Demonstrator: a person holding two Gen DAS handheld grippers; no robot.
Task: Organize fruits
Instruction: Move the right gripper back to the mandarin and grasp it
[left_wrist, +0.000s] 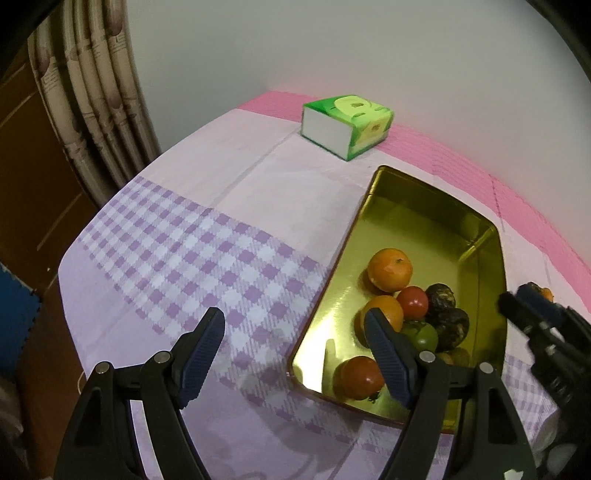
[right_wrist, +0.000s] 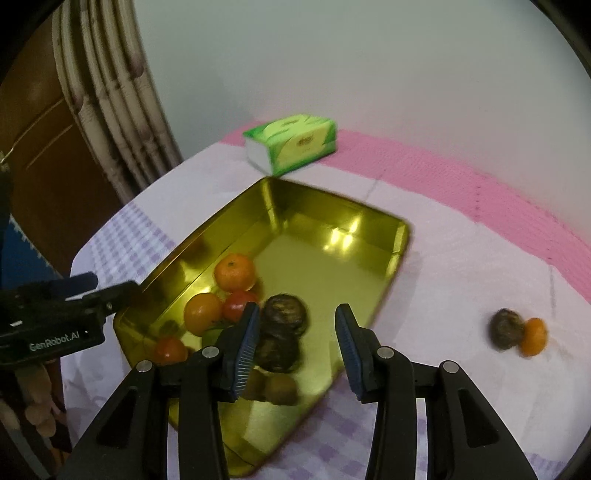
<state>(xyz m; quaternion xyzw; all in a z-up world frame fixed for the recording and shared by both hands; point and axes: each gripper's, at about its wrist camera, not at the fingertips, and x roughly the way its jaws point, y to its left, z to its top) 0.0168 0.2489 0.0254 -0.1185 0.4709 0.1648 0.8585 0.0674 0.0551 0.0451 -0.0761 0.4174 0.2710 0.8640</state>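
A gold metal tray (left_wrist: 424, 218) (right_wrist: 332, 258) lies on the checked tablecloth. It holds oranges (left_wrist: 389, 268) (right_wrist: 235, 272), red tomatoes (left_wrist: 413, 302) (right_wrist: 238, 305), a green tomato (left_wrist: 423, 336), dark wrinkled fruits (left_wrist: 448, 321) (right_wrist: 284, 314) and kiwis (right_wrist: 280, 387). My left gripper (left_wrist: 295, 325) is open and empty above the tray's left edge. My right gripper (right_wrist: 297, 325) is open and empty above the tray's near right part. A dark fruit (right_wrist: 506, 328) and a small orange (right_wrist: 533, 336) lie on the cloth right of the tray.
A green tissue box (left_wrist: 347, 125) (right_wrist: 291, 142) stands behind the tray near the wall. A curtain (left_wrist: 92, 99) hangs at the left past the table edge. The left gripper shows at the left of the right wrist view (right_wrist: 55, 321).
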